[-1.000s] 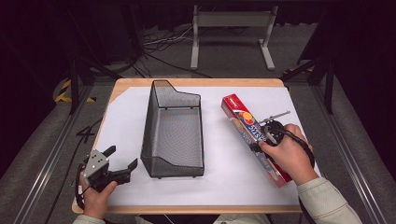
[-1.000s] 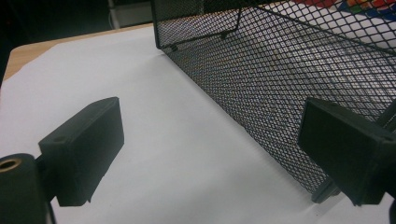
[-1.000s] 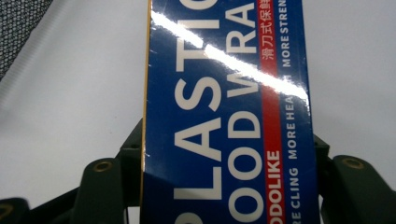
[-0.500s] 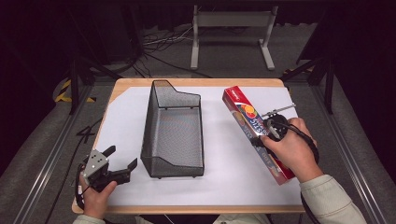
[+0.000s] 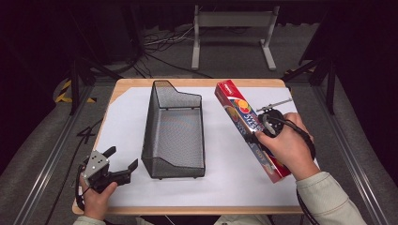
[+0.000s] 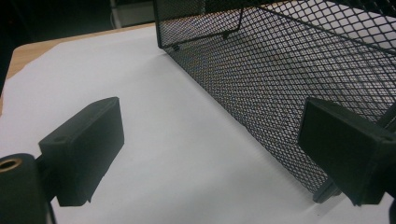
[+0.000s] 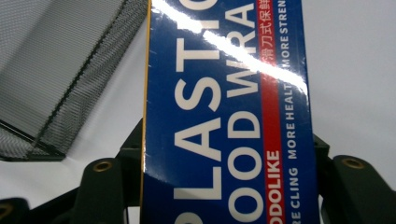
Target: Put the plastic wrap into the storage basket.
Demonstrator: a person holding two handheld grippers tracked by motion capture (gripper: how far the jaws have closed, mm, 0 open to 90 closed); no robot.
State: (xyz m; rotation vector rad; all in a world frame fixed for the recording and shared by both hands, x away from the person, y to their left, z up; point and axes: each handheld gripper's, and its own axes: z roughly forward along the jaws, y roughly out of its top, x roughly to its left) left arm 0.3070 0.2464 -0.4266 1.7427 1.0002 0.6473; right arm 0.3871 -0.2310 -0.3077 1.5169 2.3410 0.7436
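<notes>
A long red and blue plastic wrap box point(image 5: 246, 122) slants across the right side of the white sheet, its far end raised. My right gripper point(image 5: 263, 133) is shut on the box about midway along it, with a hand over it. In the right gripper view the box point(image 7: 224, 112) sits between the two jaws, blue face with white lettering toward the camera. A black wire mesh basket point(image 5: 174, 133) stands in the middle of the table. My left gripper point(image 5: 123, 161) rests open at the front left, its pads point(image 6: 88, 149) wide apart, just beside the basket point(image 6: 289, 79).
A wooden table point(image 5: 141, 84) carries a white sheet point(image 5: 122, 122). Behind the table stand a metal frame point(image 5: 232, 33) and loose cables on the floor. Dark rails run along both sides. Free sheet lies between the basket and the box.
My right gripper has lifted with the box, and the box's far end has risen off the sheet. The left gripper has stayed in place.
</notes>
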